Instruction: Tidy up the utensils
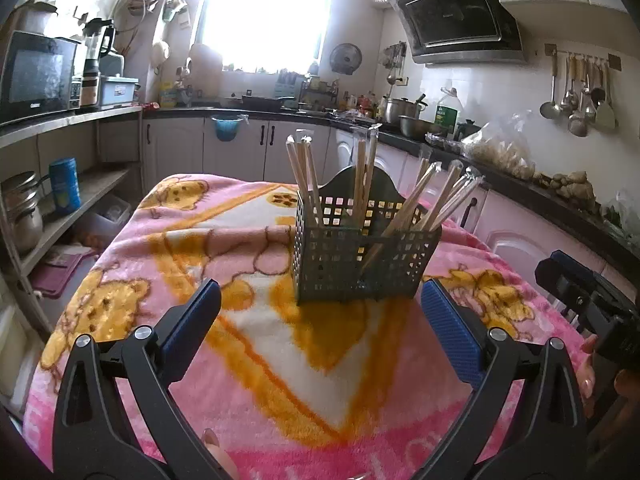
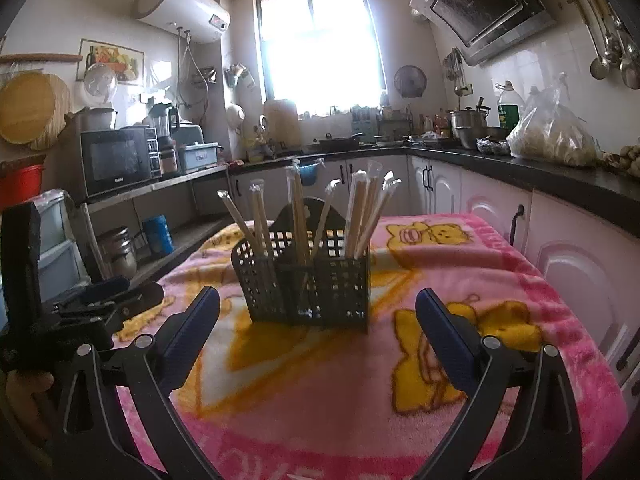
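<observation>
A dark green slotted utensil basket (image 1: pixel 362 260) (image 2: pixel 308 280) stands upright on a pink cartoon-bear blanket (image 1: pixel 224 248) (image 2: pixel 460 264). Several plastic-wrapped chopstick pairs (image 1: pixel 308 180) (image 2: pixel 362 210) stand in its compartments, leaning outward. My left gripper (image 1: pixel 320 300) is open in front of the basket with nothing between its blue pads (image 1: pixel 450 328). My right gripper (image 2: pixel 318 308) is open too, a short way before the basket and empty. Each view catches the other gripper at its edge: the right one (image 1: pixel 588 304) and the left one (image 2: pixel 100 300).
Kitchen counters with white cabinets (image 2: pixel 500 200) run behind and to the right of the table. Open shelves hold a microwave (image 1: pixel 36 72) and pots (image 1: pixel 20 212) on the left. A bag of food (image 2: pixel 554 132) sits on the right counter. Ladles (image 1: pixel 580 96) hang on the wall.
</observation>
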Demonstrator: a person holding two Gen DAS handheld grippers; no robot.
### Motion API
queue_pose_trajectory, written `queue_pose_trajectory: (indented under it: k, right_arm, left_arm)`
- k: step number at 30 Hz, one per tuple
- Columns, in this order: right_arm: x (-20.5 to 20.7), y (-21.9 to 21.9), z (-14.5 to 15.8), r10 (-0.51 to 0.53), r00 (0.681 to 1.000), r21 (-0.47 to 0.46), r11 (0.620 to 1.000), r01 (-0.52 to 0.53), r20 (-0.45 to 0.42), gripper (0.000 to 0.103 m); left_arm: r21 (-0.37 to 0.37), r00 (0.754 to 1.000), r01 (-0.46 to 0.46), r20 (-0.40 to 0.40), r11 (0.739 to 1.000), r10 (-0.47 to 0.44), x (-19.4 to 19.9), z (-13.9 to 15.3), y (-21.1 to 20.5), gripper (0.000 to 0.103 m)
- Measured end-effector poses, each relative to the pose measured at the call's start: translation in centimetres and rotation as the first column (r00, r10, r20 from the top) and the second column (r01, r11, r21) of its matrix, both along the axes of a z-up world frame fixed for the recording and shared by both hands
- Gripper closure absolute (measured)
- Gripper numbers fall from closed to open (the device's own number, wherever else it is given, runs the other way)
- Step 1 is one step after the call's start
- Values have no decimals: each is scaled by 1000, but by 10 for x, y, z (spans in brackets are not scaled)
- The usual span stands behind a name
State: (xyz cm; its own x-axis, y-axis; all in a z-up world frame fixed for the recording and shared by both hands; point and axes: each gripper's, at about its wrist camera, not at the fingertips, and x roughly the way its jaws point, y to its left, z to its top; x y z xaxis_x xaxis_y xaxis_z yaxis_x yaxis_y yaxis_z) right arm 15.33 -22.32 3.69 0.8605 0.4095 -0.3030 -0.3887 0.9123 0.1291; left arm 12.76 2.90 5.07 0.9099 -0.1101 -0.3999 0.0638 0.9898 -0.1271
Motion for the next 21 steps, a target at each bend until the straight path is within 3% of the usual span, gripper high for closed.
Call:
queue_pose_trajectory:
  k: [21]
  right_arm:
    - [-34,-9,-34,-164,981,-75,982,172,108,6]
  left_arm:
    - [9,998,-42,45,999,41,-29,-24,-7,11]
